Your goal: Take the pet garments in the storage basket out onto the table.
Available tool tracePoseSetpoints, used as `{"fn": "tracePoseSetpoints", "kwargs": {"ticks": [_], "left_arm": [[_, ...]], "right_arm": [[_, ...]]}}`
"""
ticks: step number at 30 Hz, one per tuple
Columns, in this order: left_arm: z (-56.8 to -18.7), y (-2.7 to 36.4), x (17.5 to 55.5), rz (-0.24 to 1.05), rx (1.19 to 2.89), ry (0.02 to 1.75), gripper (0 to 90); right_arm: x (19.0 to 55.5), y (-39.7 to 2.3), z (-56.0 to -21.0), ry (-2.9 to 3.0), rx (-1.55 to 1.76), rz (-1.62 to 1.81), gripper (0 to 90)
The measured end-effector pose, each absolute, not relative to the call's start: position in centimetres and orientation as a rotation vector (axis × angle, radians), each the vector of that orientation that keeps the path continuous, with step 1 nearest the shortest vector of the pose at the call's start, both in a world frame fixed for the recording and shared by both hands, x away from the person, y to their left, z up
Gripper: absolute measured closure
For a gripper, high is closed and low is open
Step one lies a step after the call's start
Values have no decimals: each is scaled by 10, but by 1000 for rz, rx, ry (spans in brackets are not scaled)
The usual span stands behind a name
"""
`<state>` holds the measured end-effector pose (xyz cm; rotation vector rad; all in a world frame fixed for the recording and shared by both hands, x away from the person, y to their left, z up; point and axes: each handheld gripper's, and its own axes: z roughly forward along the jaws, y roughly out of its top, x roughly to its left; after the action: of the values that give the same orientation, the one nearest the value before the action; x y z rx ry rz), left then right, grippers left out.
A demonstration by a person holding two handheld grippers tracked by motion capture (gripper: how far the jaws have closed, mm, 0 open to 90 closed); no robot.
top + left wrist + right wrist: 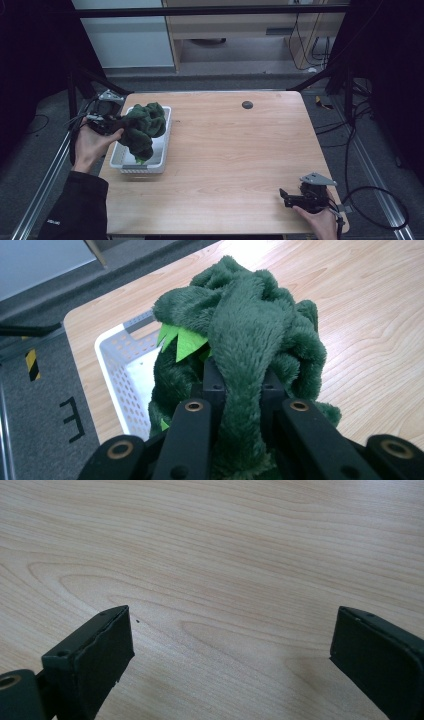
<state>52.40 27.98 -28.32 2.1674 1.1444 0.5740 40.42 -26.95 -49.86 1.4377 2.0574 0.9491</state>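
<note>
Fingers [200, 405] of the left gripper [107, 122] were clamped on a fold of the dark green plush toy [142, 127], which in the left gripper view ran as a thick band straight down between them. At the left of the high view, the toy hung bunched over the white perforated basket [162, 162], its lower end drooping inside toward the basket's near end; whether it touched the basket floor could not be told. Small bright green felt spikes [182, 340] showed on the toy's side above the basket rim.

The relation that mattered most was vertical: the toy's bulk lay just right of and below the left fingers, its long axis sloping down into the basket, so lowering and letting go looked like all that placing it there called for.

Over at the lower right of the high view, the right gripper [300, 197] rested low over the wooden counter [235, 160], well apart from the basket. Its fingers [95, 650] stood wide apart with nothing but bare wood between them. The left hand was plainly the nearer one.
</note>
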Motion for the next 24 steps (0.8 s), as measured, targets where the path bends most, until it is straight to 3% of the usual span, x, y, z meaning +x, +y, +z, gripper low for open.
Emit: {"fn": "tracePoseSetpoints", "kwargs": {"ticks": [24], "left_arm": [[-252,246,505,595,2191,971,806]], "right_arm": [[404,-269,-498,2058,1435,955,39]]}}
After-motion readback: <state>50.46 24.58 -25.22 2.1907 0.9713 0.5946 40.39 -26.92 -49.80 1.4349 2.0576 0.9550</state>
